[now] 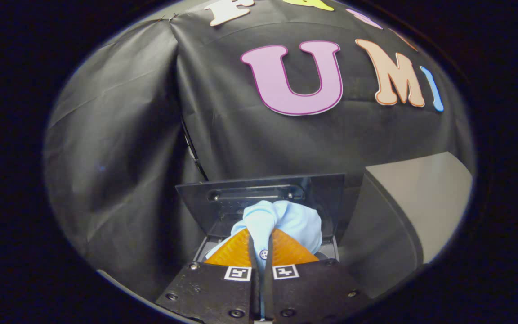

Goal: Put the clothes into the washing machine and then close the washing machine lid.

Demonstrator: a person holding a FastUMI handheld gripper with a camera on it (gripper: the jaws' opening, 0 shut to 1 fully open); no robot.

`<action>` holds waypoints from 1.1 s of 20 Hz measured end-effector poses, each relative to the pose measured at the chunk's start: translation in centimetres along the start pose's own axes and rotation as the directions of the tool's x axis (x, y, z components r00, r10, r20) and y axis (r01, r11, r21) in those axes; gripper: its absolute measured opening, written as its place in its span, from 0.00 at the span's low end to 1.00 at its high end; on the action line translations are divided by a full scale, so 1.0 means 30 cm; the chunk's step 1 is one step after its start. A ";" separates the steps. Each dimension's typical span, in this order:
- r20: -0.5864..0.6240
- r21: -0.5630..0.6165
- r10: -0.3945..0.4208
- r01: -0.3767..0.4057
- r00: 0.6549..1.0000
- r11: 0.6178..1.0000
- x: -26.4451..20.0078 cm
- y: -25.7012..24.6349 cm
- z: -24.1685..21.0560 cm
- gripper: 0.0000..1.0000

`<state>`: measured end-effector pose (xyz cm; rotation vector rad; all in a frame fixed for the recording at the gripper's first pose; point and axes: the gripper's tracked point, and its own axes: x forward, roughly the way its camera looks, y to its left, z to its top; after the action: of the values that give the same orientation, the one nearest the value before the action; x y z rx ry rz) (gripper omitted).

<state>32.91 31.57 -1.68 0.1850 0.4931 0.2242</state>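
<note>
My gripper (pixel 261 245) is shut on a light blue shirt (pixel 281 220), which bunches up just ahead of the fingertips and shows a small button between them. Beyond the cloth stands the washing machine's dark lid (pixel 259 195), raised upright. The machine's top rim (pixel 331 249) shows beside the fingers, under the hanging shirt. The drum opening is hidden by the shirt and the fingers.
A pale grey table surface (pixel 425 198) lies to the right of the machine. The black cloth wall (pixel 119 148) hangs close behind and to the left of the machine.
</note>
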 end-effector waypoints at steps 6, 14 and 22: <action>0.016 0.013 -0.010 0.010 1.000 1.000 0.151 0.017 -0.193 0.03; -0.037 -0.025 -0.040 0.039 0.999 0.999 0.249 0.008 -0.411 0.04; -0.160 -0.029 -0.059 0.055 0.985 0.998 0.329 -0.006 -0.633 0.07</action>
<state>32.15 36.25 -22.55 0.1296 0.6544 0.1901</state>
